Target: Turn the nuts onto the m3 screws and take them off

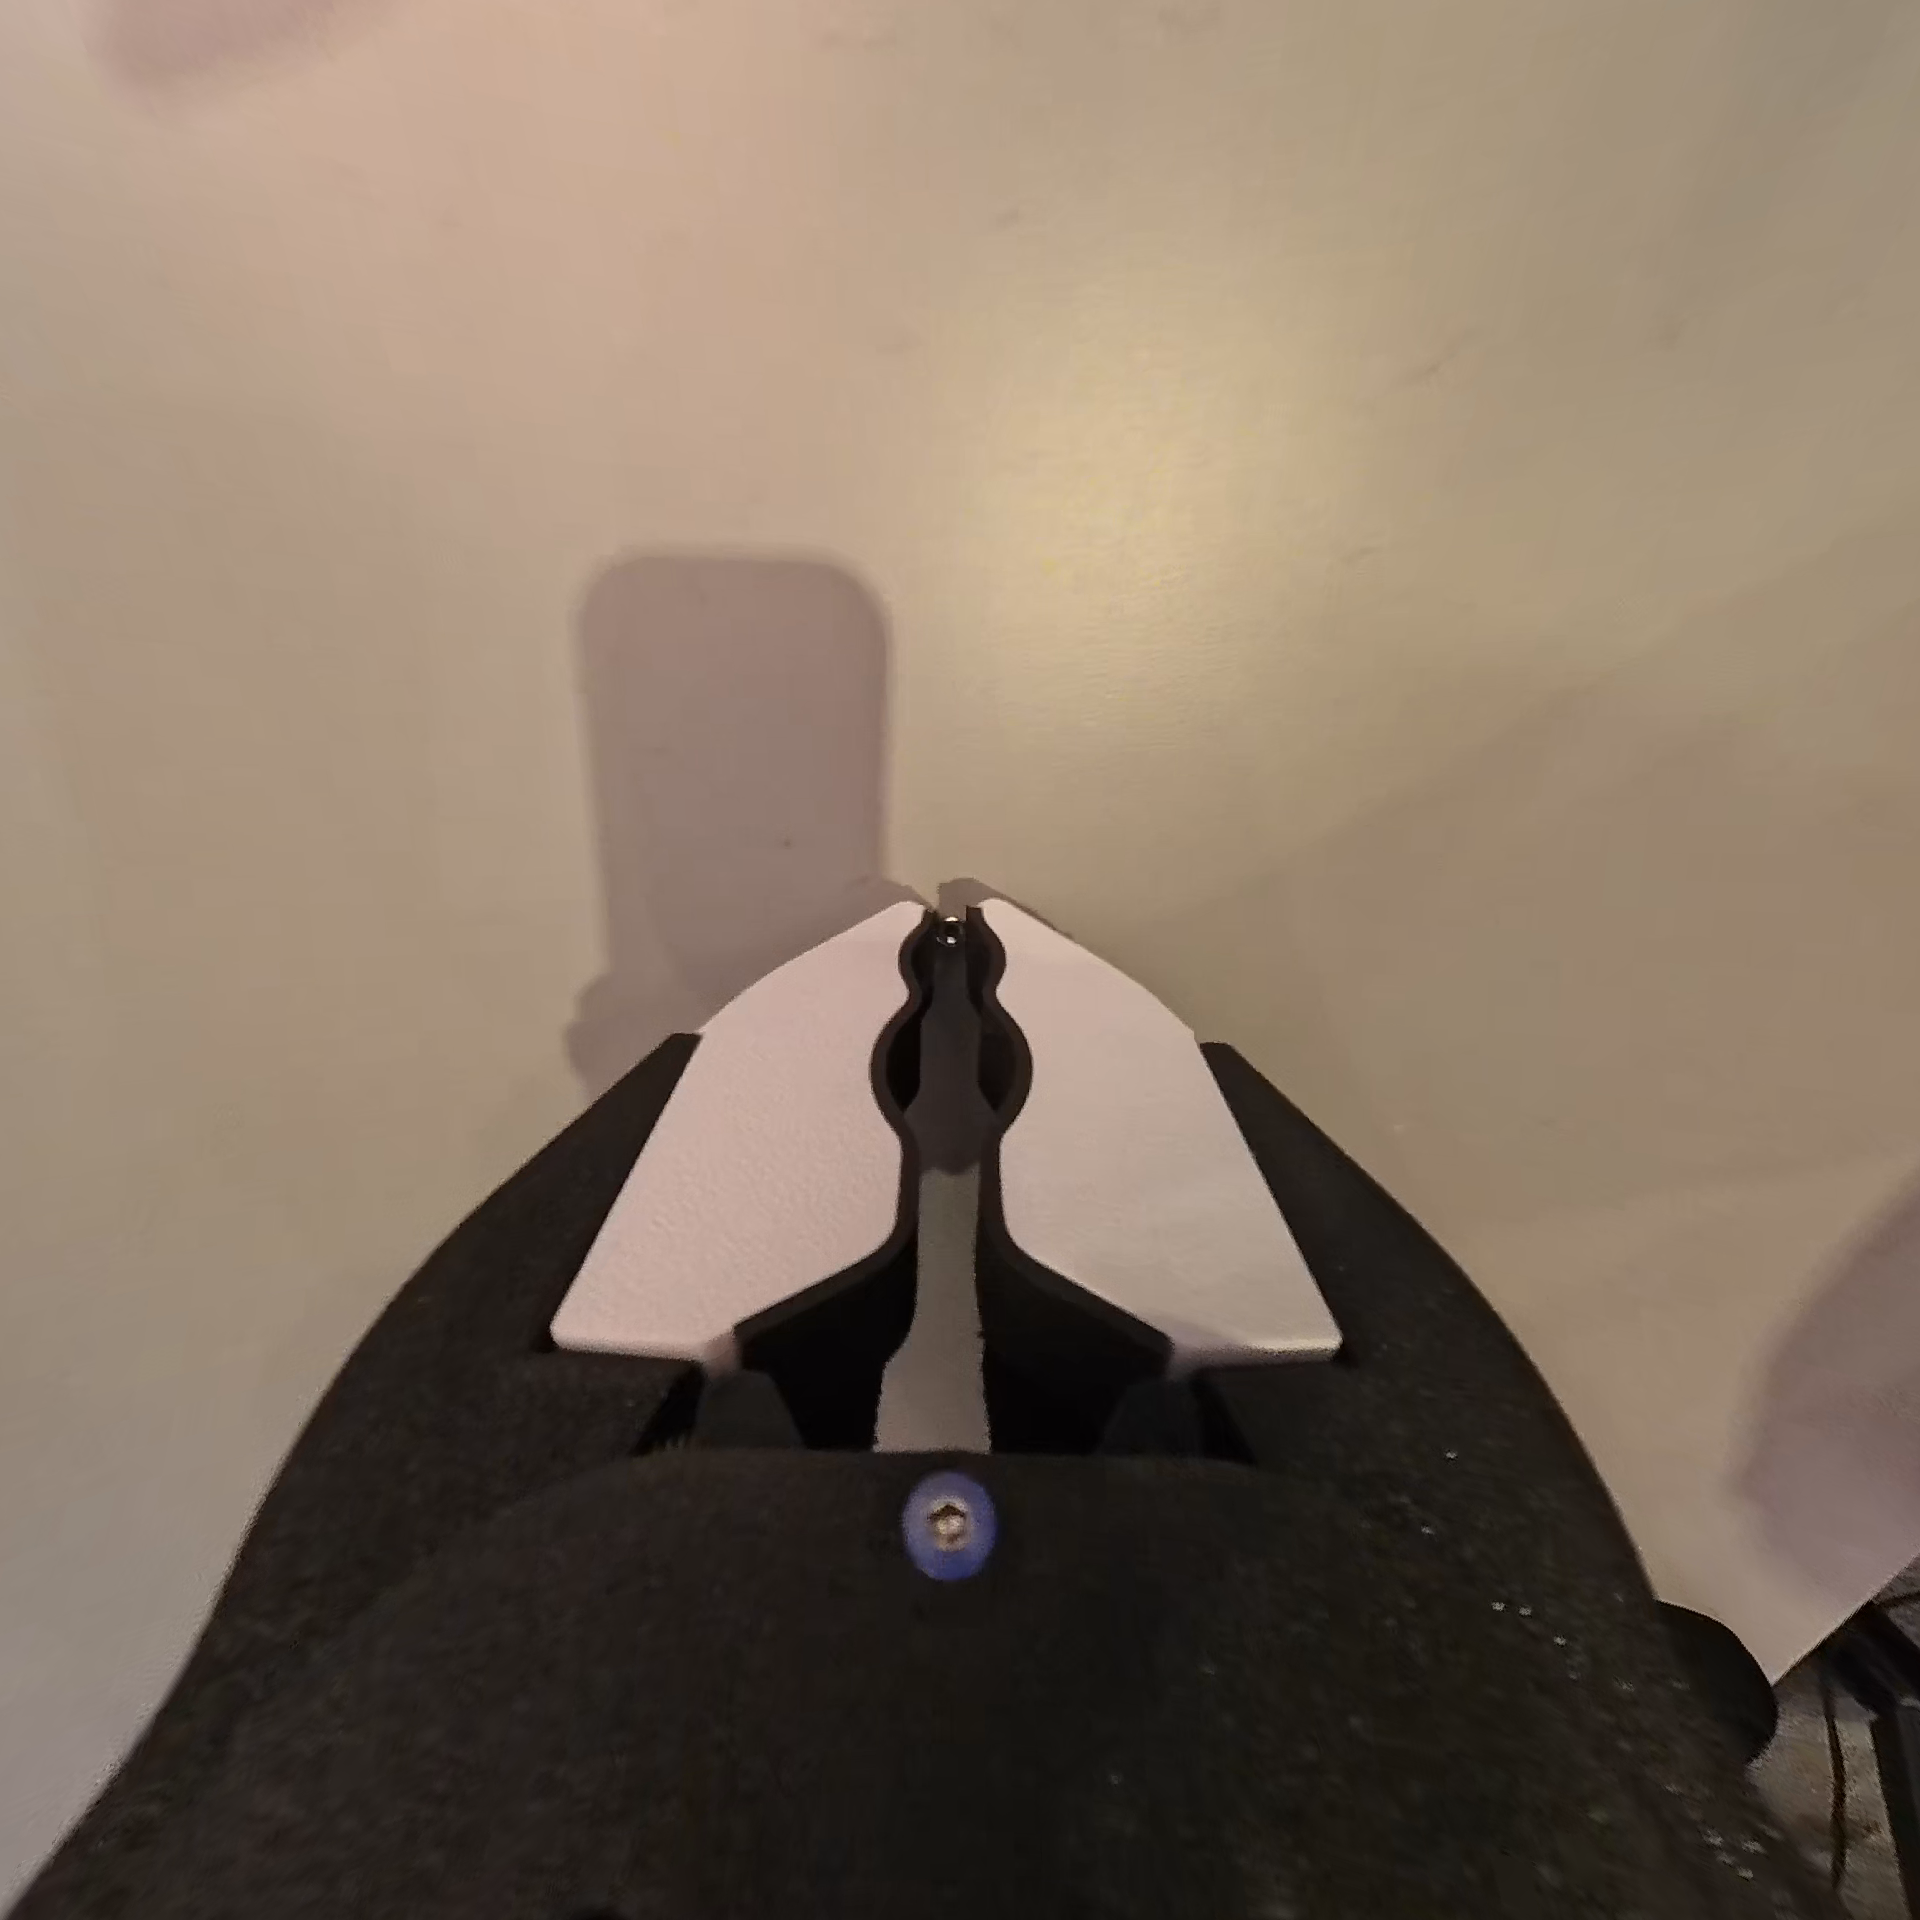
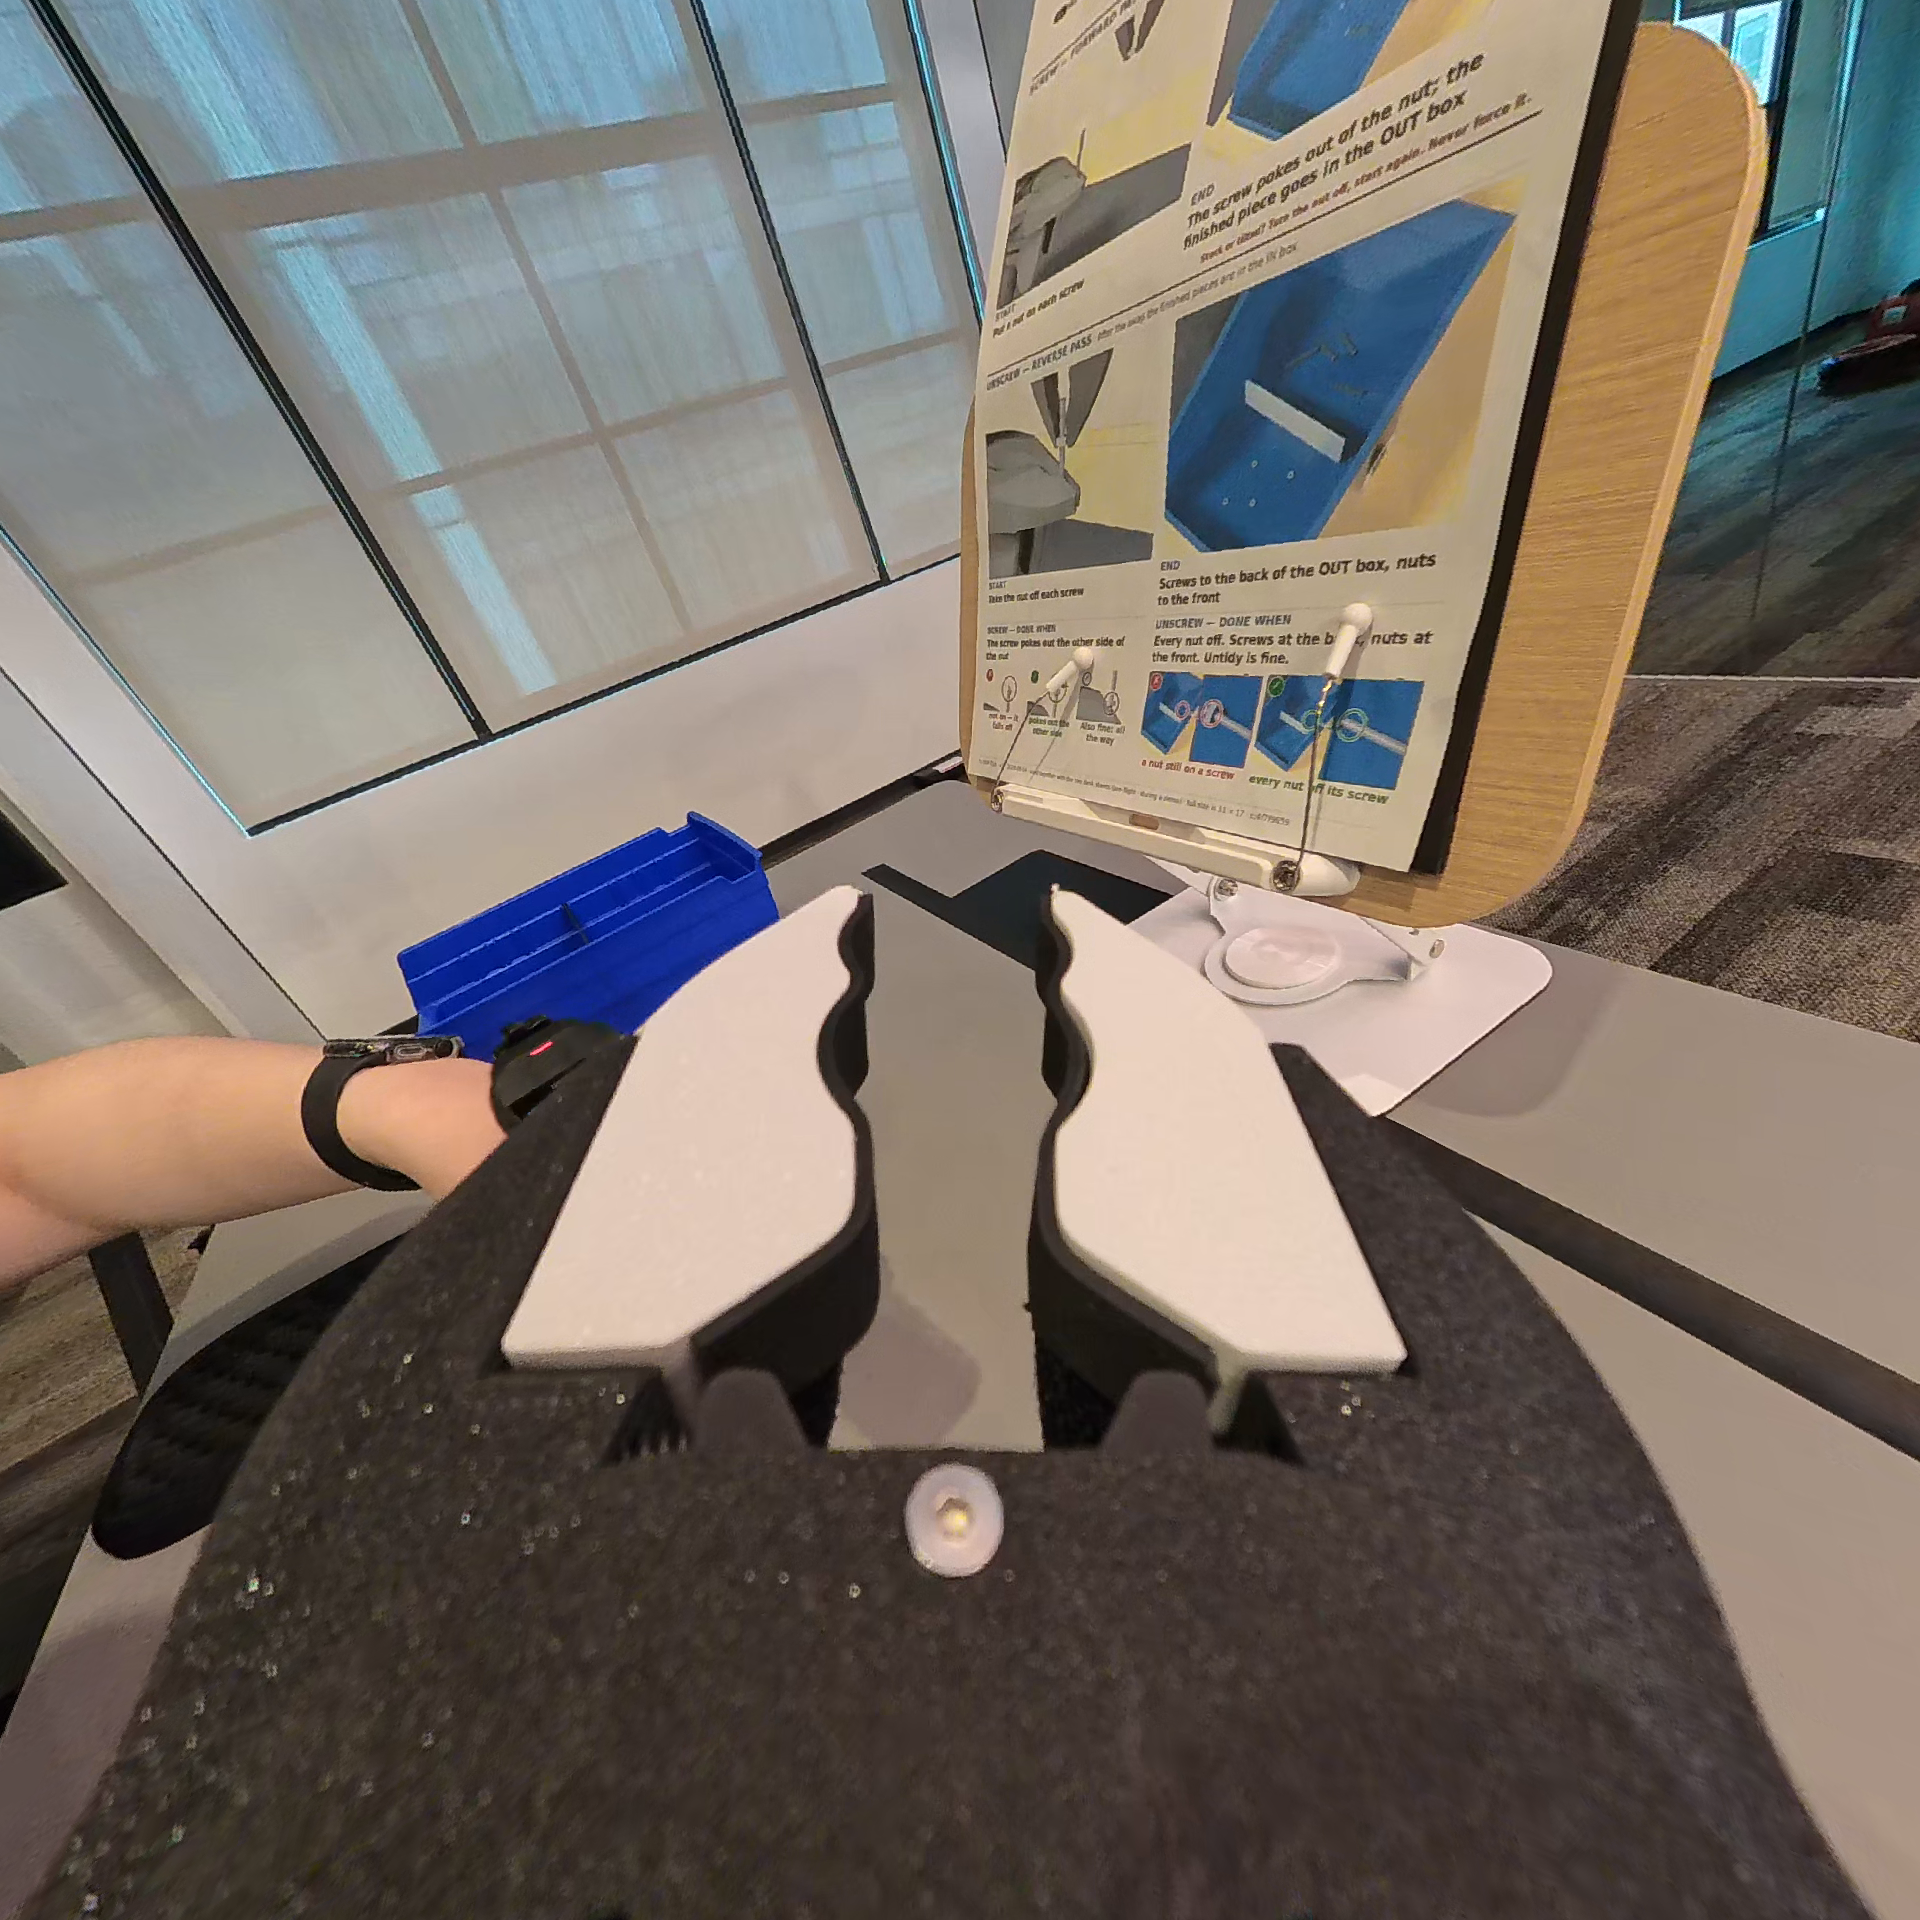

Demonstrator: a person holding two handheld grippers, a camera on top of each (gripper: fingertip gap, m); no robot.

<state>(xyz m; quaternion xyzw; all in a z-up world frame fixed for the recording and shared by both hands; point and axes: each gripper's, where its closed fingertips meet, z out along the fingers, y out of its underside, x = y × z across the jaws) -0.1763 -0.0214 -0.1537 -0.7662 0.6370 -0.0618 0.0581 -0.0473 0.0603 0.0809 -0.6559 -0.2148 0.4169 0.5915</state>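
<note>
In the left wrist view my left gripper (image 1: pixel 948 920) is almost closed, its white fingers (image 1: pixel 790 1122) pinching a thin dark screw (image 1: pixel 948 997) that lies along the slot, with a shiny end (image 1: pixel 948 935) at the tips. The tips sit close to a plain cream surface (image 1: pixel 1143 468) that fills the view. In the right wrist view my right gripper (image 2: pixel 956 904) is open with nothing between its pads, held above a black mat (image 2: pixel 956 1039) on the grey table (image 2: pixel 1662 1195). A blue bin (image 2: pixel 582 935) stands to its left.
A person's forearm with a black wristband (image 2: pixel 332 1112) reaches in from the left, in front of the blue bin. A printed sheet on a wooden stand with a white base (image 2: pixel 1299 977) stands at the back right. A glass partition (image 2: pixel 468 364) lies behind. The gripper's shadow (image 1: pixel 727 748) falls on the cream surface. About 30 cm separates my left fingertips from my right.
</note>
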